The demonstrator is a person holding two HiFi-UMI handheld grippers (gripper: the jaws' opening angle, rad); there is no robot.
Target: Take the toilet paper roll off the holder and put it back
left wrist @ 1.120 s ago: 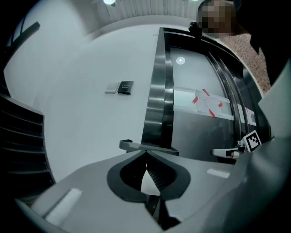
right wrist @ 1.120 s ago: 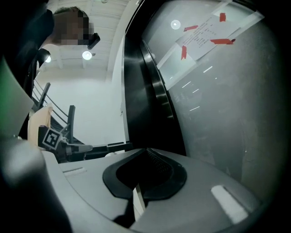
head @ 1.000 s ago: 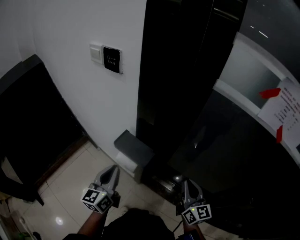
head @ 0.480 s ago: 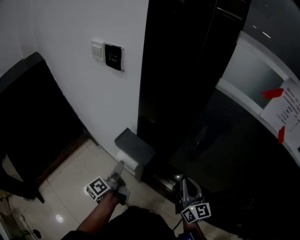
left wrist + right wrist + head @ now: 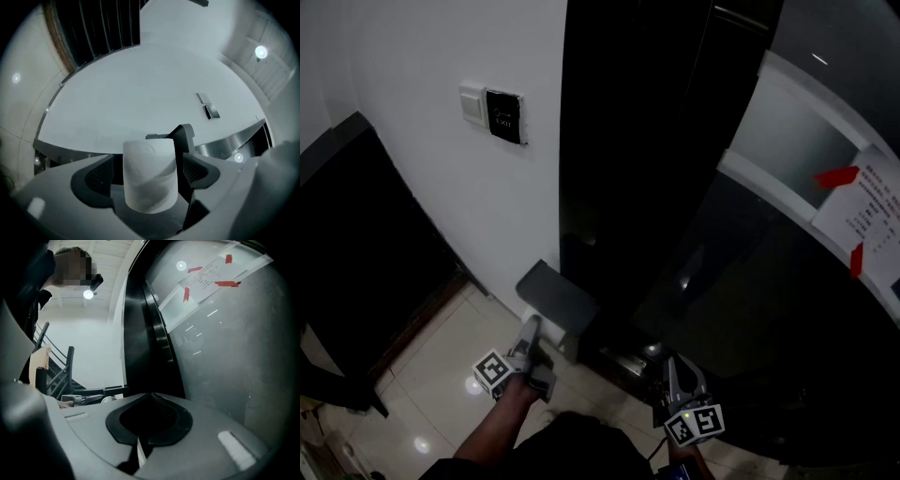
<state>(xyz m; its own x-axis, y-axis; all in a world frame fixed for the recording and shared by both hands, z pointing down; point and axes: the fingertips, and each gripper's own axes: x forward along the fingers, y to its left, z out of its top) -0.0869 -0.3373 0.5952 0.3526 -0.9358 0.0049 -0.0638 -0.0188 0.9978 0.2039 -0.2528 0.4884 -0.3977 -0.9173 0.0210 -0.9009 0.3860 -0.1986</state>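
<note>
Bathroom, low on the white wall: the left gripper is lined up on the toilet roll, which sits on the dark grey holder just above the tiled floor.

The step in hand looks like the first grab, w/ the roll not yet off its holder. To do it well, the pads should prob. meet the roll's curved sides squarely, w/ the roll centred between them. The squeeze should be light, since soft paper dents easily. The holder's dark arm stands close by the roll on the right-hand pad's side in the left gripper view. The pad there likely needs to clear the arm, so that the grip lands on paper only. After that the roll prob. has to slide off along the bar, not be yanked outward.

Jaws, L: they have just been opening and now stand wide apart. The roll is between them, but the pads aren't pressing on it, and a gap shows on the left-hand side.

Jaws, R: the right gripper hangs off to the side by the dark glossy panel. Its pads are brought together w/ nothing seen held, and it's well apart from the roll.
</note>
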